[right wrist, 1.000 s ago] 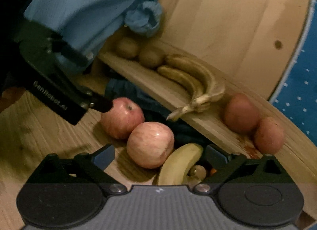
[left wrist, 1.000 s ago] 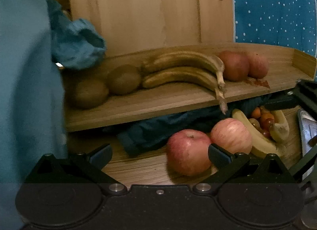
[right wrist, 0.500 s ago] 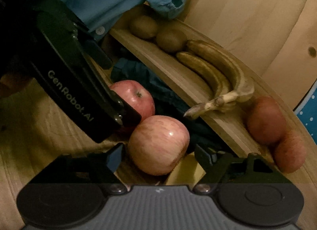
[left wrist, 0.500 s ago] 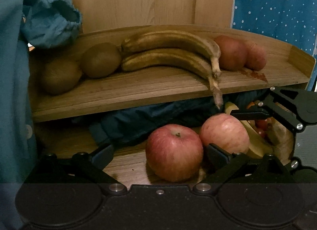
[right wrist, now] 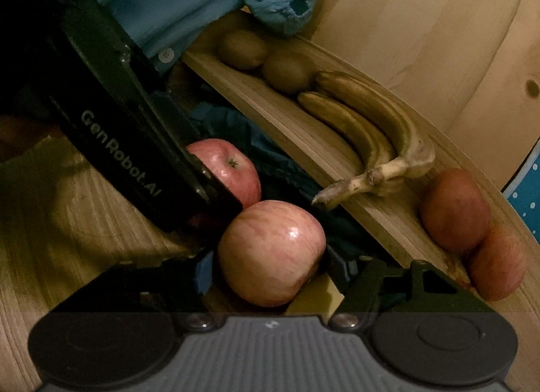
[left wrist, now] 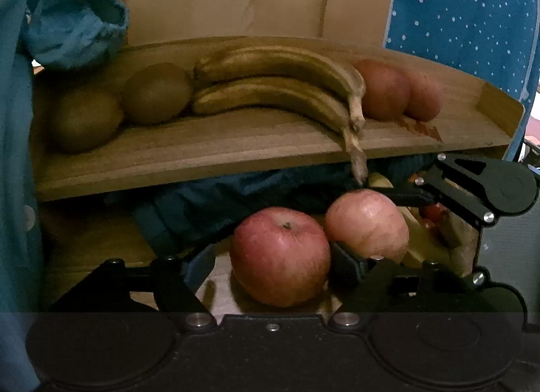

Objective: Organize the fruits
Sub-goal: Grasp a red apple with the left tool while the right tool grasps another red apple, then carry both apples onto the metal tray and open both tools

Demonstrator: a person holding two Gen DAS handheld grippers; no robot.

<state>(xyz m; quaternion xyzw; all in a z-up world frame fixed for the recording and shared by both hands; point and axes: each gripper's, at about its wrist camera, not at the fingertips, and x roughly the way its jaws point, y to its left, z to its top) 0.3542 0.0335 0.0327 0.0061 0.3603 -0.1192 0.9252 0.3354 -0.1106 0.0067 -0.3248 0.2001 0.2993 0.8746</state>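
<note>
Wooden boards rise behind a low wooden shelf, with a blue dotted cloth at two o'clock in our left wrist view and a wooden counter below the shelf. On the shelf lie two kiwis, two brown bananas and two dull red apples; a bunched blue sleeve hangs at ten o'clock. Dark blue fabric is tucked under the shelf. On the counter two fresh apples sit touching each other. Our left tongs are closing around the darker red apple: it sits squarely between the jaws, the right finger tight against its three o'clock side, wedged between the two apples, while at nine o'clock we can see a gap between the other finger and the fruit, so the left tongs are not yet clamped on it. Our right tongs are closing around the paler pink apple, which fills the space between the jaws; both fingers lie right at its sides, but we cannot tell whether they press on it. From the right wrist view the left tongs reach in from ten o'clock, their tip against the darker apple. A yellow banana lies just beside the pink apple at five o'clock.
</note>
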